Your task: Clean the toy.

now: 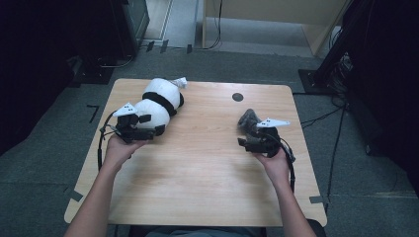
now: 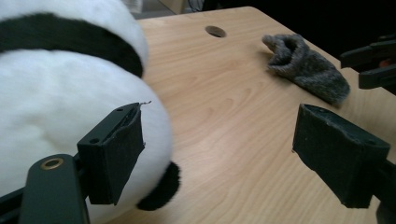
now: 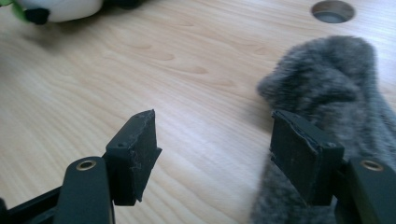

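A white and black panda plush (image 1: 159, 100) lies at the table's far left. My left gripper (image 1: 150, 124) sits against its near end, open. In the left gripper view the plush (image 2: 56, 93) bulges past the left jaw, and bare wood shows between the jaws of this gripper (image 2: 219, 154). A grey fuzzy sock (image 1: 248, 120) lies crumpled at the right. My right gripper (image 1: 247, 137) is just on the near side of it, open. In the right gripper view the sock (image 3: 336, 79) lies behind and under the right jaw, while the gap of the gripper (image 3: 217, 154) holds nothing.
The wooden table (image 1: 197, 168) has a round cable hole (image 1: 237, 97) near its far edge. Wide bare wood lies between the two hands and toward me. Dark equipment and cables stand on the floor around the table.
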### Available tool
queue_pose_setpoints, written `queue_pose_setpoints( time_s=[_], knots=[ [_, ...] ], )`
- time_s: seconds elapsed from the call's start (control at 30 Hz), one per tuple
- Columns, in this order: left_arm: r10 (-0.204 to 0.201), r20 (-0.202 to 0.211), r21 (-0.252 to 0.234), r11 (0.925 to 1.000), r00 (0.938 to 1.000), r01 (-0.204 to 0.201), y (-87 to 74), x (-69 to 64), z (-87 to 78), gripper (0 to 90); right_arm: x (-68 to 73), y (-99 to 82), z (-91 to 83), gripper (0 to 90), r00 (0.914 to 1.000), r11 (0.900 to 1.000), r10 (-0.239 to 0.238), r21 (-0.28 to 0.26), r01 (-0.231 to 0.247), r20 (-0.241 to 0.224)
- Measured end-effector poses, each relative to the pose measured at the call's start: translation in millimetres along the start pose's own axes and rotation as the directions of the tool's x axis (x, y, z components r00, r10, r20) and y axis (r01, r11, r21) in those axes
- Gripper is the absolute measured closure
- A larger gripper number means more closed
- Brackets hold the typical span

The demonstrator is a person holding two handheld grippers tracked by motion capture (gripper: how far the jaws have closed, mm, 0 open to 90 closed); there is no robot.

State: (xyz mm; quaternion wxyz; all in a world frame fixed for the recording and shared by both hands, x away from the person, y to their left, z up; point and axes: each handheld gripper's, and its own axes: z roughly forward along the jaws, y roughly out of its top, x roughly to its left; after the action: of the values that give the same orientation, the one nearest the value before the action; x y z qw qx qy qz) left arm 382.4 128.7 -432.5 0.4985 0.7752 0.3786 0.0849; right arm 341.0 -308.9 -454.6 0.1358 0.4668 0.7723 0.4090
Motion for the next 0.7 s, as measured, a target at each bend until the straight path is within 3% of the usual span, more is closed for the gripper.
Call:
queue_pose_setpoints(
  time_s=[0.27,0.37,0.47,0.6,0.7],
  knots=[
    [0.052,0.038,0.051,0.9972,0.9979,-0.054,-11.6,-24.5,22.9,16.8,26.5,-2.6,10.8,34.3,0.9979,0.9986,-0.051,-0.013,0.051,-0.041],
    [0.05,0.059,0.046,0.9976,0.997,-0.052,-17.8,-32.5,30.2,20.1,33.8,-4.8,16.6,34.9,0.9965,0.998,-0.064,-0.004,0.064,-0.053],
    [0.087,0.041,0.065,0.9938,0.9953,-0.09,-22.4,-39.8,36.2,22.4,39.7,-8.2,22.4,36.1,0.995,0.9967,-0.08,0.007,0.081,-0.06],
    [0.07,0.061,0.071,0.9947,0.9957,-0.074,-31.5,-47.1,43.8,22.5,49.7,-15.0,32.9,38.8,0.9925,0.9946,-0.094,0.037,0.097,-0.078],
    [0.085,0.057,0.109,0.9899,0.9948,-0.091,-40.9,-53.9,53.3,22.6,57.2,-19.8,39.9,40.0,0.9902,0.9922,-0.117,0.036,0.12,-0.076]
  ],
)
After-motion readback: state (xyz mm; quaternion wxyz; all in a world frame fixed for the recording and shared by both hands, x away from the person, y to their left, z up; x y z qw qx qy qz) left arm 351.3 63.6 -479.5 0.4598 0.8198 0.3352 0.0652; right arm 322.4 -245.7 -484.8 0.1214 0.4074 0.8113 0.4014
